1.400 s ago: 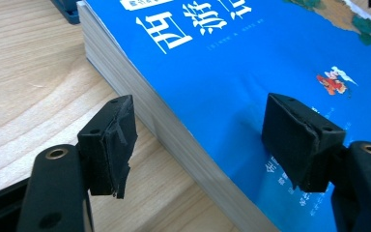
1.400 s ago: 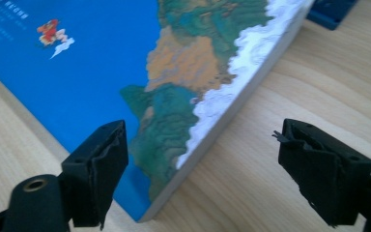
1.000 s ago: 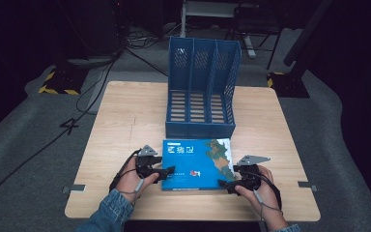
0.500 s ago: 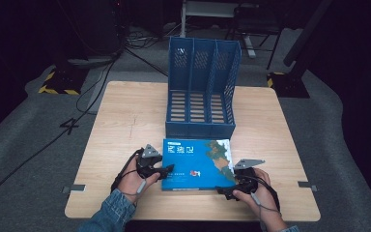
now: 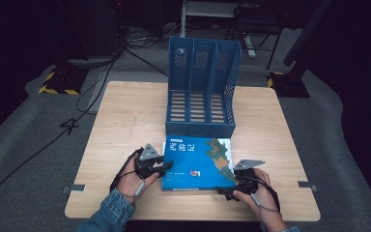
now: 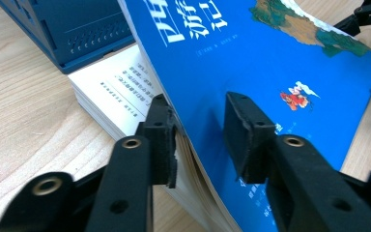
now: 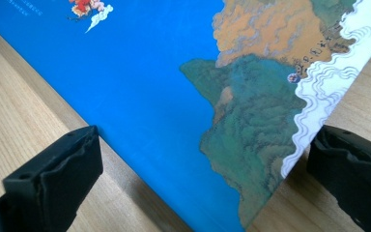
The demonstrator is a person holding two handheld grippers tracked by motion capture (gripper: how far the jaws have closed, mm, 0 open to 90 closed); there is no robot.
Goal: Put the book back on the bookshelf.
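A blue paperback book (image 5: 199, 162) lies flat on the wooden counter (image 5: 125, 125), just in front of the blue three-slot file holder (image 5: 202, 87) and touching or nearly touching its base. The left gripper (image 5: 166, 166) sits at the book's left edge. In the left gripper view, its fingers (image 6: 162, 137) have just been closing and now straddle the lifted front cover: one finger is under the cover against the white page block, the other over the blue face. Whether both pads already press on the cover is hard to say; a small gap seems to remain on the upper side. The right gripper (image 5: 227, 186) rests at the book's near right corner. In the right gripper view its fingers (image 7: 58, 169) are spread wide to either side of that corner, gripping nothing.
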